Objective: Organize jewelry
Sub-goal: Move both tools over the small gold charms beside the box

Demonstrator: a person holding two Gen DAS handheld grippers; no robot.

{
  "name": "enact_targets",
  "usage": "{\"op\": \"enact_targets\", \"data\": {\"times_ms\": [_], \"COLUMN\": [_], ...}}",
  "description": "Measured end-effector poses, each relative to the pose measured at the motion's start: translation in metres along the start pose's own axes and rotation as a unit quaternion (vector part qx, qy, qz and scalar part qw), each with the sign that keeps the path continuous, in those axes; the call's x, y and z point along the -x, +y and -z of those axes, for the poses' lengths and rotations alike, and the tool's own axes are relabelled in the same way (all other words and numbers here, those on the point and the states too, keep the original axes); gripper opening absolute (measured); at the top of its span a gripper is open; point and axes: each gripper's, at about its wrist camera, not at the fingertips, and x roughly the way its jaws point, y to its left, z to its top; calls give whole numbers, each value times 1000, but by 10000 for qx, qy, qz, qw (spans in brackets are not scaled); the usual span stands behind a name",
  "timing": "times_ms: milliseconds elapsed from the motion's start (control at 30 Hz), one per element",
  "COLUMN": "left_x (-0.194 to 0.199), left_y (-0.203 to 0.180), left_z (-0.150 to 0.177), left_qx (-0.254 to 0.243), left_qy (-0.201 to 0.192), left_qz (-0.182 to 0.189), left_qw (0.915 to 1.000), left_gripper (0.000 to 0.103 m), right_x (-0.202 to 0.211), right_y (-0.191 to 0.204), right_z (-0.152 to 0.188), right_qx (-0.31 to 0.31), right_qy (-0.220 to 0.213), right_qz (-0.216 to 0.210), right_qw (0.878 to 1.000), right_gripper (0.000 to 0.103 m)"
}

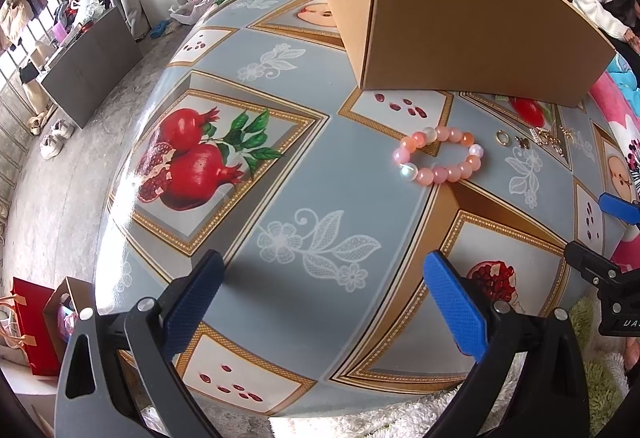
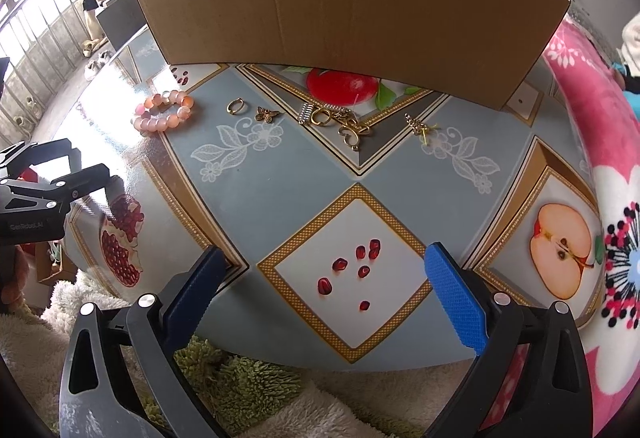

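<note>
Two grippers hover over the near edge of the table [image 2: 288, 198], and both are empty. The left gripper [image 1: 324, 302] has its blue pads spread wide, nothing between them, just printed tablecloth below. Same story on the right gripper [image 2: 320, 298]: jaws parted wide, hanging above a white diamond dotted with printed pomegranate seeds.

Now the jewelry. It all lies loose on the cloth in a rough row in front of the box [image 2: 352, 10], a big cardboard one standing at the back of the table. Furthest left sits the bracelet [image 2: 164, 111], a loop of pink and orange beads, lying flat. Just to its right, apart from it, a small gold ring [image 2: 235, 106]. Next along, a little bronze bee charm [image 2: 267, 115]. Then a tangle [image 2: 336, 120] of gold and silver pieces bunched together near the box's front wall; I cannot tell those pieces apart. Further right, on its own, a small earring [image 2: 418, 127] with a yellowish bit beside it.

From the left wrist view, the bracelet [image 1: 439, 155] is well ahead of the left gripper and off to its right, with the ring [image 1: 503, 137] just beyond it. Neither gripper touches any piece. A pink floral blanket [image 2: 592, 126] borders the table's right side.
</note>
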Motion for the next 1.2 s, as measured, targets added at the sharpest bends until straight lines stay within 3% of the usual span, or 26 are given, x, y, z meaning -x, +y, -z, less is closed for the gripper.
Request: {"op": "enact_targets", "data": {"times_ms": [1200], "left_x": [0], "left_y": [-1], "left_z": [1], "left_qx": [-38], "left_qy": [-11], "left_qz": [-23], "left_qw": [10000], "left_gripper": [98], "right_x": [-1], "right_y": [-2], "right_z": [-1], "right_qx": [22], "right_qy": [-20], "right_qz": [-5], "right_qw": [10000], "right_gripper": [95]}}
